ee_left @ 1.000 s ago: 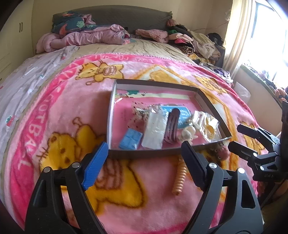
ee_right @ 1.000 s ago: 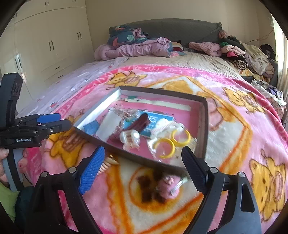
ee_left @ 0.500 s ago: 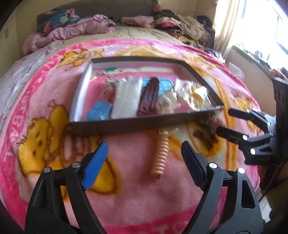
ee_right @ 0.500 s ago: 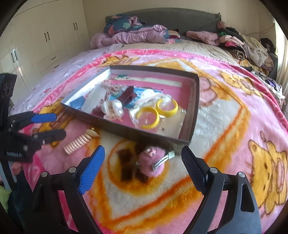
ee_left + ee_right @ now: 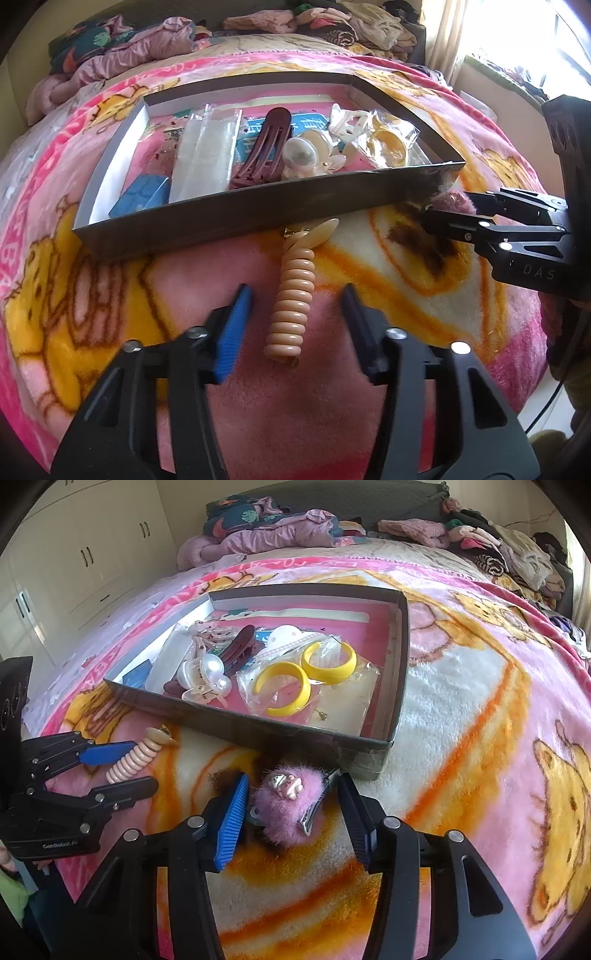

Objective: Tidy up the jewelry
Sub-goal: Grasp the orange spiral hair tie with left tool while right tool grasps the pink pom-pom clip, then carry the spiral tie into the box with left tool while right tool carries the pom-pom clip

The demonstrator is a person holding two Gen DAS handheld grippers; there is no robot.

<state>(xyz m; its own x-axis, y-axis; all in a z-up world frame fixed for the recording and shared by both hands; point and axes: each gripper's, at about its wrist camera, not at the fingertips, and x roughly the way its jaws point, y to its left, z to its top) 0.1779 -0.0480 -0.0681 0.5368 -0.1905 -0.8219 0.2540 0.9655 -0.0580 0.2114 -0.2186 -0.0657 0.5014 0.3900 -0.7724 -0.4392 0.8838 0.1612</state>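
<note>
Where legible, "DAS" on hand-held gripper (image 5: 428, 210)

We see the tray (image 5: 400, 672) lying on the blanket (image 5: 461, 709), holding two bangles (image 5: 306, 679) at its right. Before its near wall lie the spiral hair clip (image 5: 293, 306) at left and the fluffy hair clip (image 5: 286, 808) at right, apart.

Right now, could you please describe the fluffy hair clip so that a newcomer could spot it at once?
On the pink cartoon blanket lies a shallow dark box of accessories. Just outside its near corner, between the right gripper's fingers, sits the fluffy clip. It alone is a pink-purple fur puff with a small figure on top; the clip beside it is a peach spiral.
</note>
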